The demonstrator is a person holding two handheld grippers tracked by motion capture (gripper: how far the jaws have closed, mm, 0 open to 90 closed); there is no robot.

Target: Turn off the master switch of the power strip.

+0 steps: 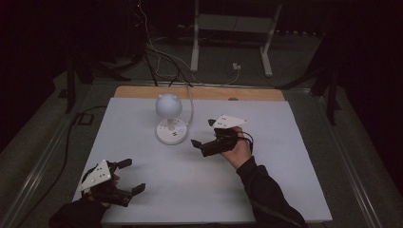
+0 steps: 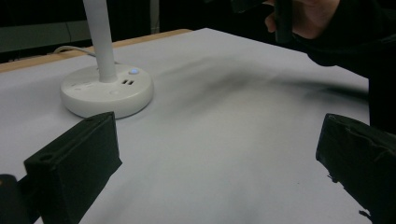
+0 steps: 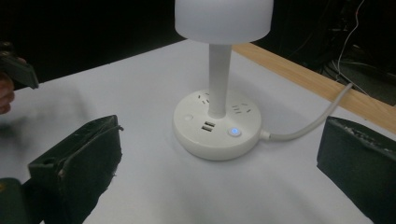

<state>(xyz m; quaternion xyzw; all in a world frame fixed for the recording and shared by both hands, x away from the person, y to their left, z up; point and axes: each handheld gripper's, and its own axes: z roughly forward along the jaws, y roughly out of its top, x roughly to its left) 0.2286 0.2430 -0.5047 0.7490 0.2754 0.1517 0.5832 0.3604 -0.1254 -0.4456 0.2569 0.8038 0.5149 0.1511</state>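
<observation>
A white table lamp stands on the white table cover [image 1: 266, 190], with a round shade [image 1: 168, 105] on a thin stem and a round base [image 1: 171, 131]. The base [image 3: 217, 126] carries sockets, USB ports and a button [image 3: 234, 132] lit blue. My right gripper [image 1: 203, 133] hovers just right of the base, open and empty, its jaws pointing at the lamp. My right gripper [image 3: 219, 140] frames the base between its jaws. My left gripper [image 1: 133, 175] is open and empty at the near left corner, well away from the lamp base [image 2: 107, 91].
A white cable [image 3: 308, 128] runs from the lamp base over the wooden back edge [image 1: 199, 92] of the table. Beyond it, loose cables and a white metal stand [image 1: 233, 28] sit on the dark floor. The person's right hand [image 2: 303, 18] shows in the left gripper view.
</observation>
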